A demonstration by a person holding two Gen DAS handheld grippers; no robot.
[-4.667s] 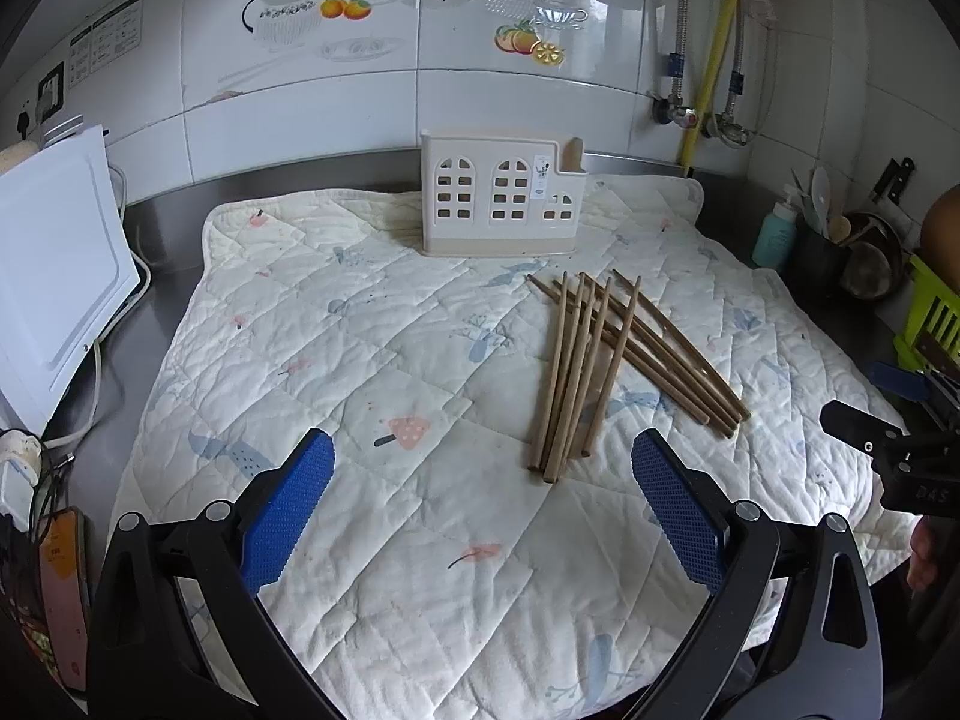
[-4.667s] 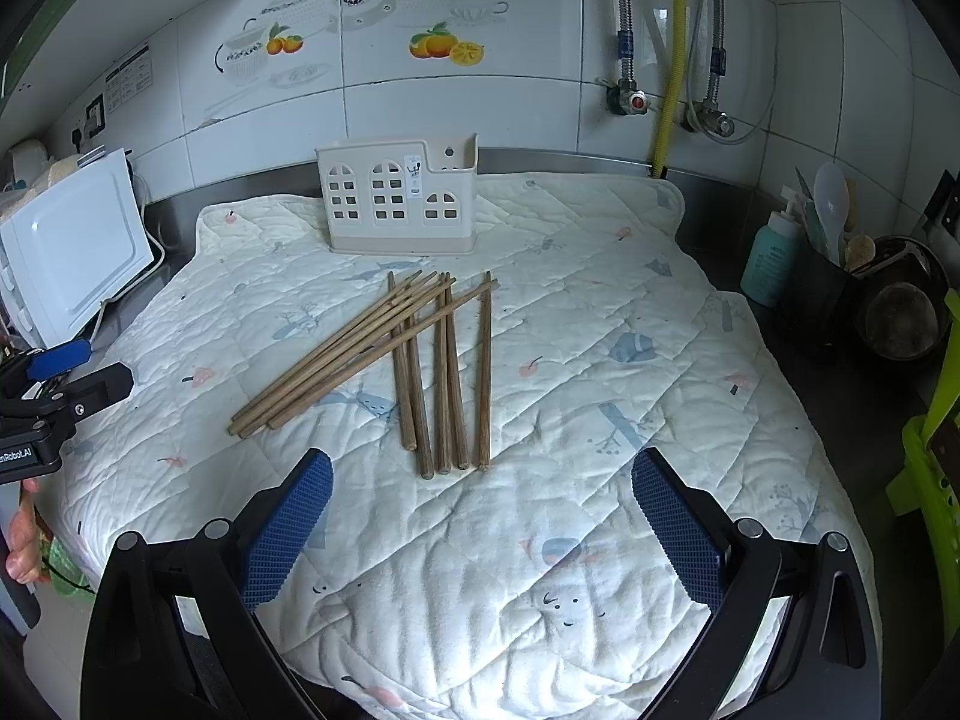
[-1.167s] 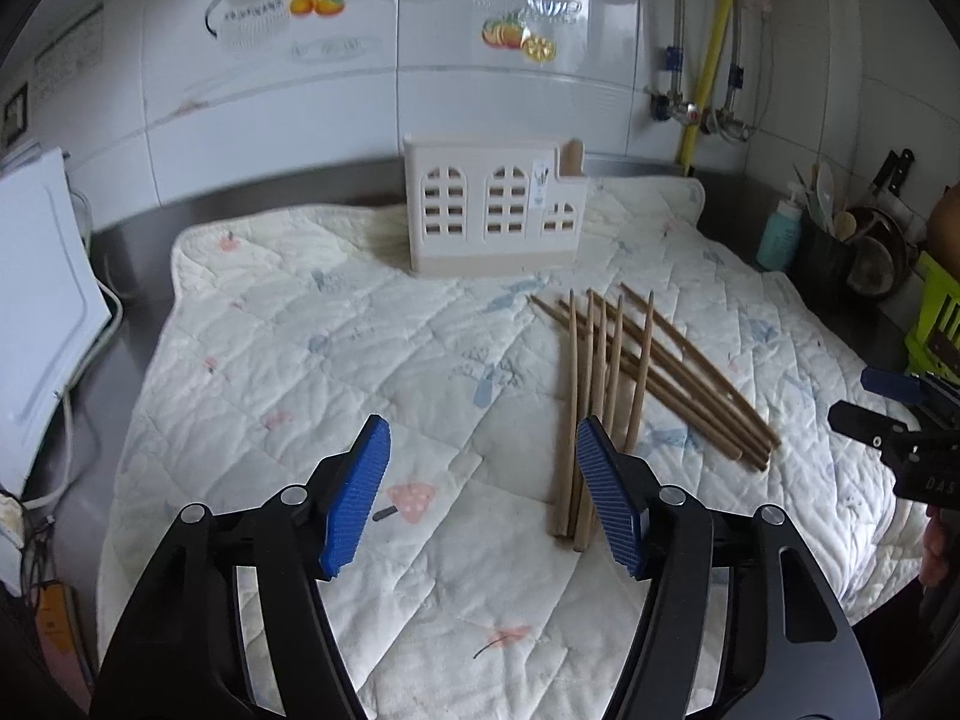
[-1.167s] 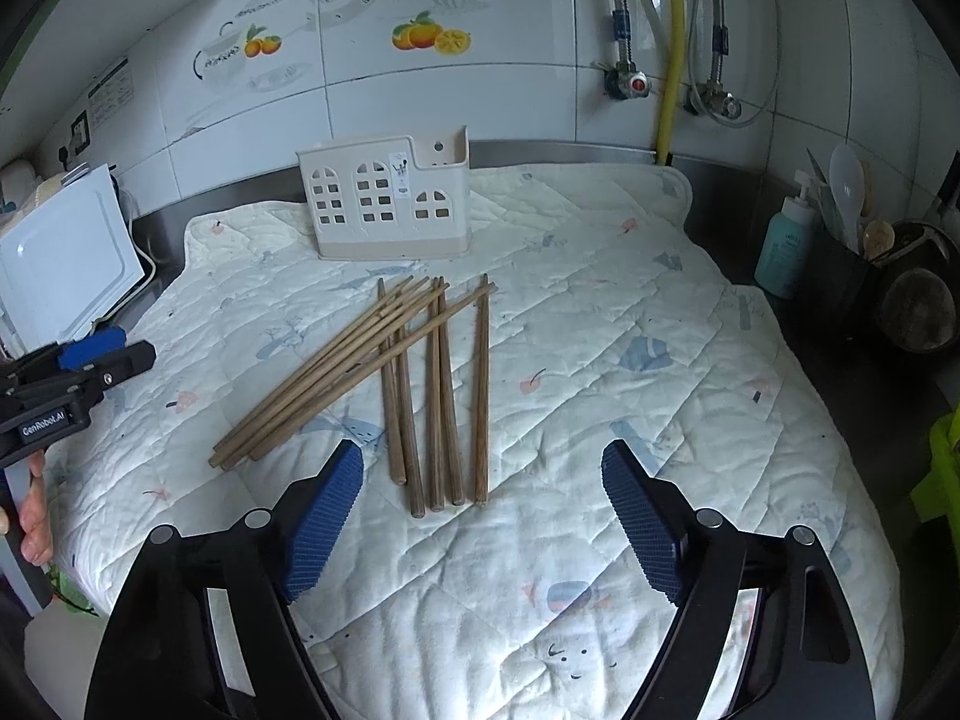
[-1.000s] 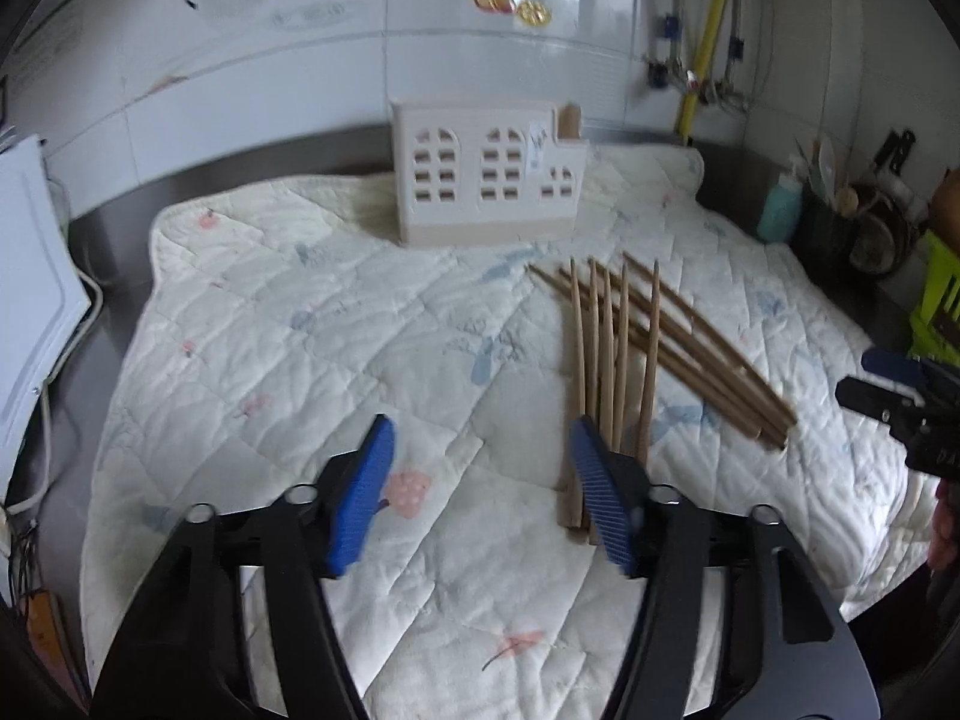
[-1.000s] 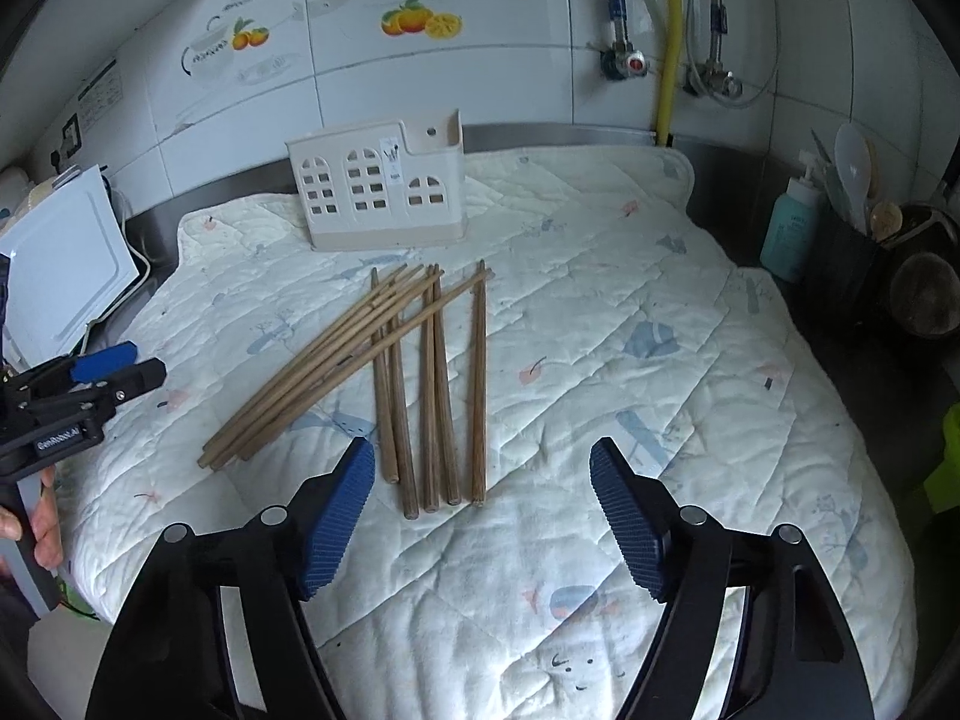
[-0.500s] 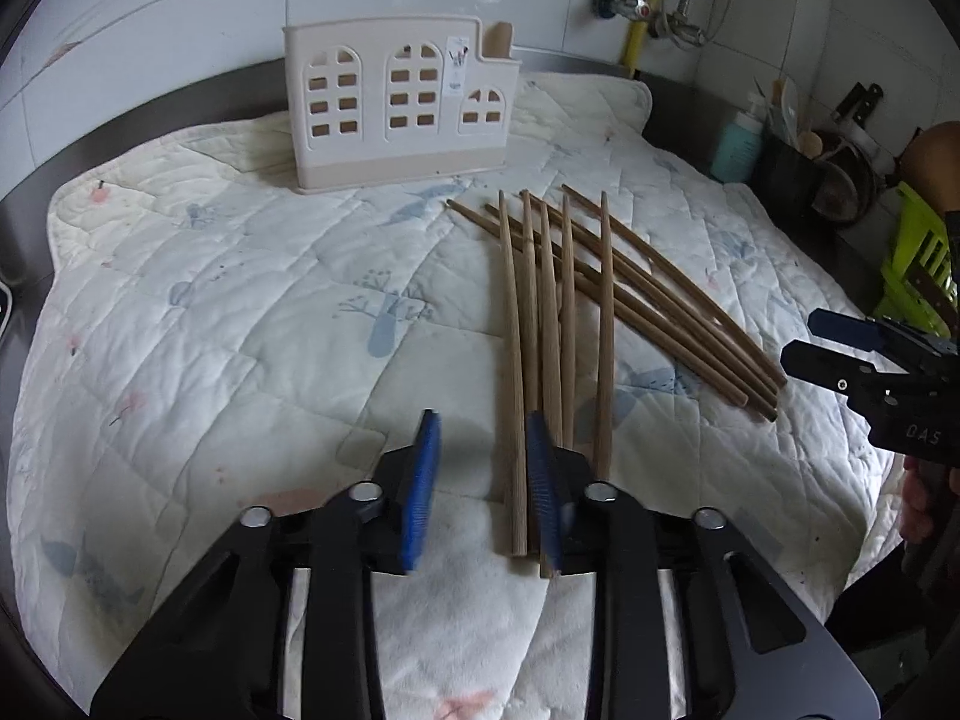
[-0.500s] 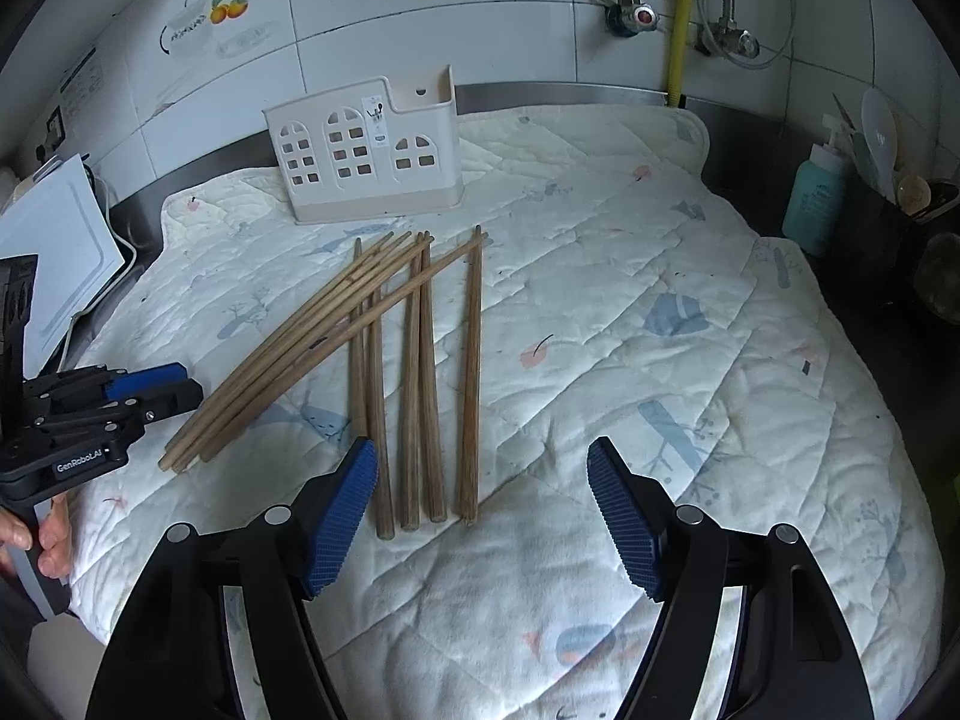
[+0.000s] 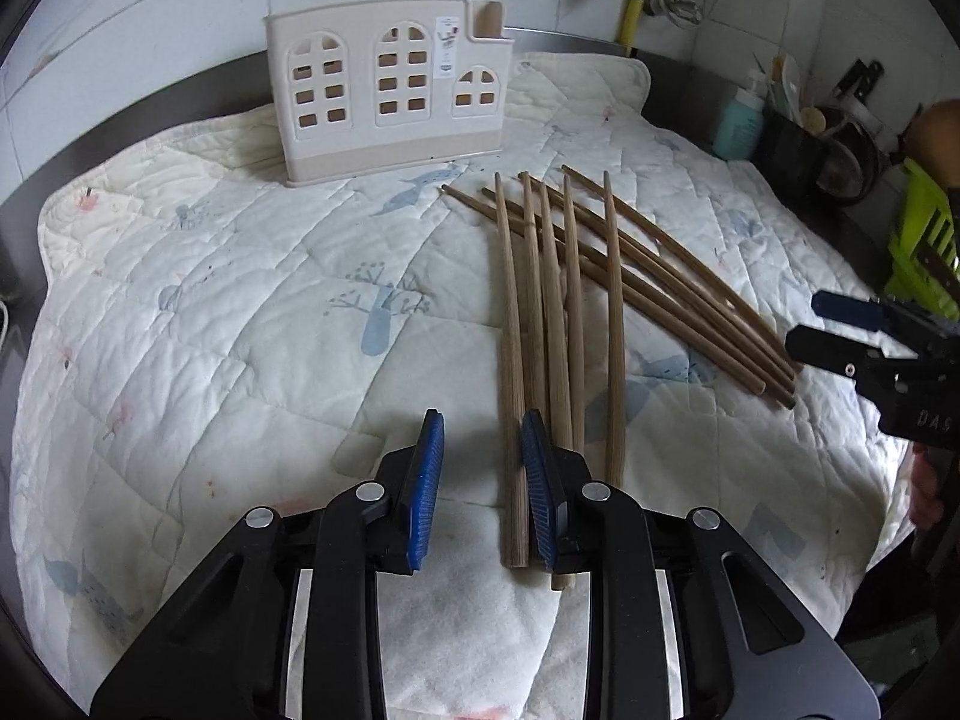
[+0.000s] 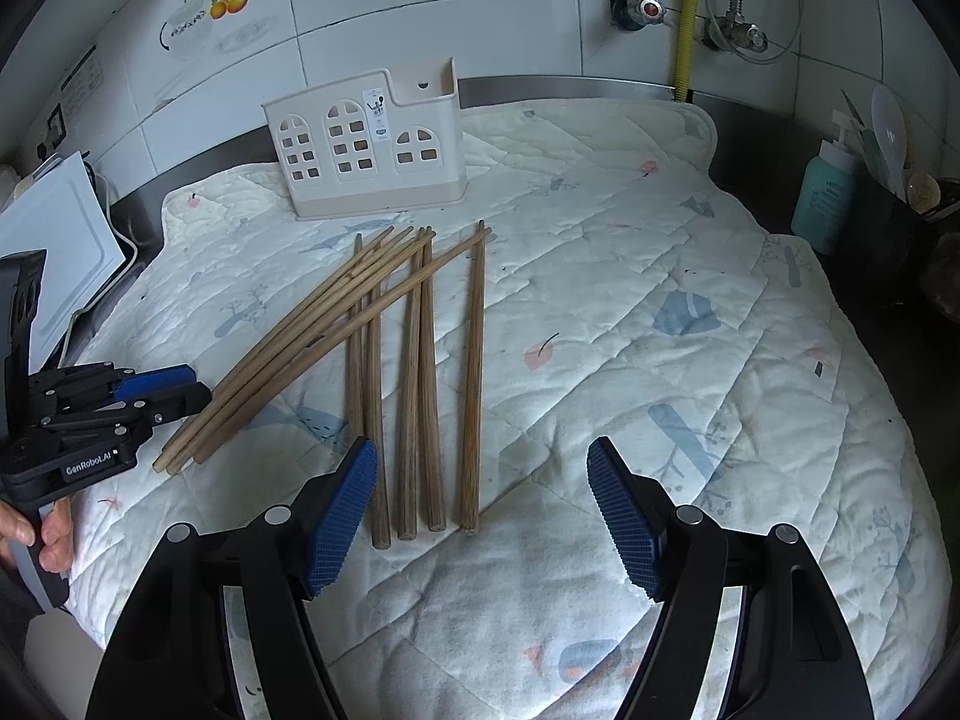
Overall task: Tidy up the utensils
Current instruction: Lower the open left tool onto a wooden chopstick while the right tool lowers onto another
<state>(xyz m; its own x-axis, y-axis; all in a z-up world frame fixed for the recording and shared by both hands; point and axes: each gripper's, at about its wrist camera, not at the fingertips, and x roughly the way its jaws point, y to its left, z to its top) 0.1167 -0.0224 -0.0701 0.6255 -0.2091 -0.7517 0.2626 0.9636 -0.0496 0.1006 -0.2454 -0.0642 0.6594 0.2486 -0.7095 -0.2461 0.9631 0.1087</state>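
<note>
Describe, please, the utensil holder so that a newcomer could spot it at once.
Start at the white quilted mat covering the counter and look to its far edge, by the tiled wall. There stands the holder, a cream plastic box behind the loose chopsticks. It alone stands upright, with arched window cut-outs like a little house.

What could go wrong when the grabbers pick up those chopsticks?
The left gripper has one chopstick loosely between its open jaws; it could slip or roll away. Neighbouring chopsticks lie close and cross, so lifting one may drag others. The gripper might also pinch the soft quilted mat.
</note>
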